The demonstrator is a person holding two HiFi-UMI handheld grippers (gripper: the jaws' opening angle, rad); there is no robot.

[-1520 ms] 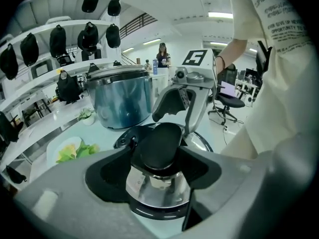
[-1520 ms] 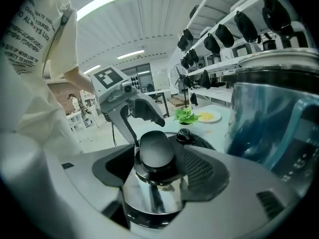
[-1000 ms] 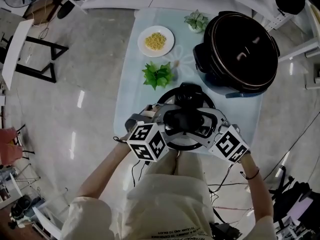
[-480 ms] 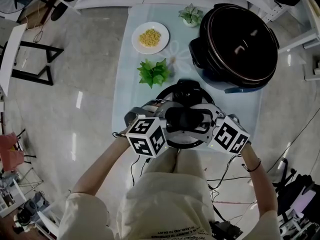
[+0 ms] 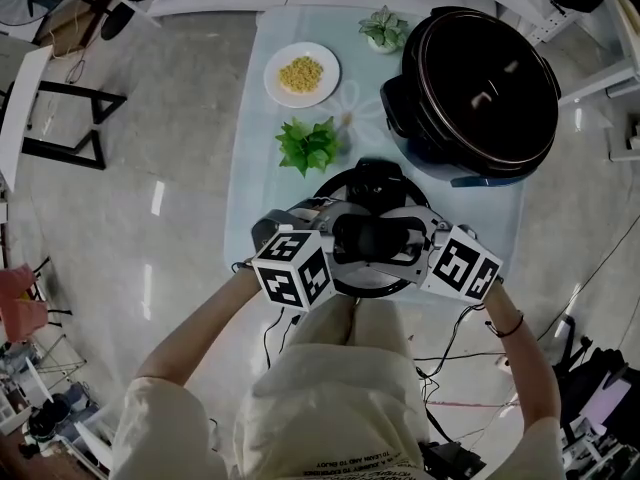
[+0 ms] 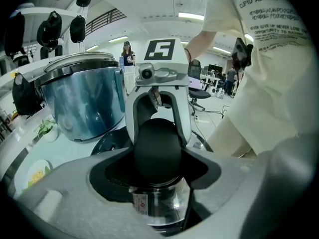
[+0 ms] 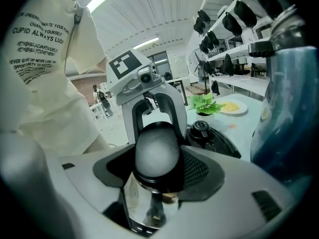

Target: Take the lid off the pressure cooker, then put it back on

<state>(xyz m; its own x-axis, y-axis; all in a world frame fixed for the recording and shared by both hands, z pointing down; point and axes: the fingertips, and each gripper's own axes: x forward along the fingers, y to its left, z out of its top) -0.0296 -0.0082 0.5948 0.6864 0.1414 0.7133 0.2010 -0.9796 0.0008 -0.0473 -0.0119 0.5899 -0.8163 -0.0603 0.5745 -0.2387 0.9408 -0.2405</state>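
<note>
One pale blue table (image 5: 255, 183) is standing on a glossy grey floor (image 5: 150, 168) in a large workroom. Strip lights are shining overhead in the gripper views, dark gear (image 6: 52, 31) is hanging from white shelving along the wall, and another person (image 6: 128, 51) is standing far back in the room. At the table's far end a white plate (image 5: 273, 76) is holding yellow grains and a small succulent (image 5: 384, 28) is sitting just beside the cooker body (image 5: 396, 108). That body is standing open at the far right corner. A leafy green plant (image 5: 308, 145) is standing between the plate and the lid (image 5: 372, 282).

The lid is lying flat at the near edge of the table, just in front of the person and apart from the cooker body, with its handle side facing up. Its black handle (image 5: 372, 238) is running crosswise in the head view, its long axis pointing from one gripper to the other. The valve knob (image 5: 375, 180) is sitting on the lid's far side, toward the plants.

The left gripper (image 6: 158, 153) is wrapping the handle's left end, its jaw tips touching the sides. The right gripper (image 7: 157, 153) is meeting it from the opposite end. Its jaws have just been closing a little, and they are pressing on the rounded end sitting between them.
</note>
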